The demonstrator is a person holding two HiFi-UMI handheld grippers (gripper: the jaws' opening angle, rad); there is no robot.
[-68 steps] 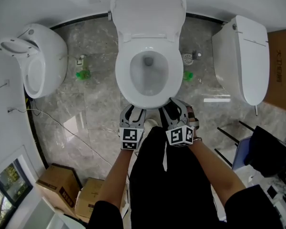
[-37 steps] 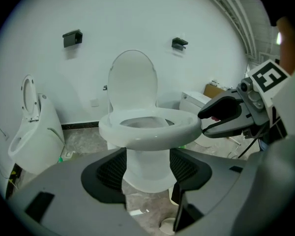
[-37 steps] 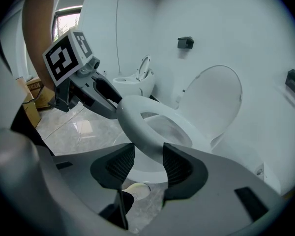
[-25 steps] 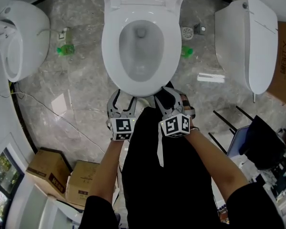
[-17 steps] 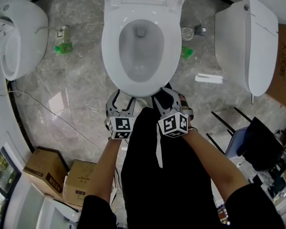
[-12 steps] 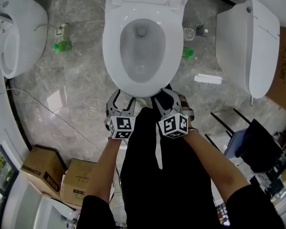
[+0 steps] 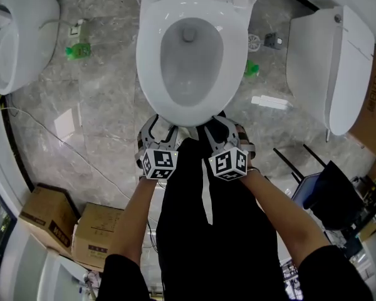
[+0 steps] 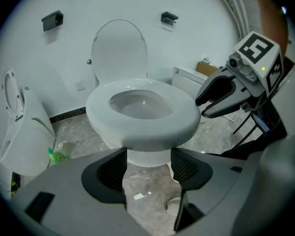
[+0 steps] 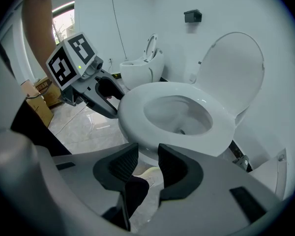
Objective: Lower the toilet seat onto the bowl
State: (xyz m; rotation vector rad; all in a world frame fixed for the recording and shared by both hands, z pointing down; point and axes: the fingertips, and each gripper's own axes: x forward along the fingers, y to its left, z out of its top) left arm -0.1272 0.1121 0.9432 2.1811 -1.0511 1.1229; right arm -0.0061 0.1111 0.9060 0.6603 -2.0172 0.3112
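I see the toilet seat (image 7: 148, 52) lying flat on the bowl (image 7: 191, 58), a smooth, glossy white oval ring round the grey hollow. The lid (image 8: 119, 48), a rounded white plastic shield, stands upright behind it against the wall. The toilet sits at the far edge of the floor (image 7: 106, 115), which is polished grey marbled stone that throws back pale reflections.

My left gripper (image 7: 163, 129) hangs just in front of the bowl's front curve, not touching it. Its jaws stand wide apart with nothing between them, and its dark pads (image 8: 113, 168) are finely ribbed and set in matte grey shells.

My right gripper (image 7: 220, 130) is beside it at the same front edge. Its jaws have just been closing, and a narrow gap is left between the ribbed black pads (image 9: 120, 167). They grip nothing; through the gap I see only a dark trouser leg and a pale shoe below.

Each gripper carries a cube with black-and-white square markers (image 7: 160, 163).

Two brown cardboard boxes (image 7: 94, 234) sit near the floor's left edge.
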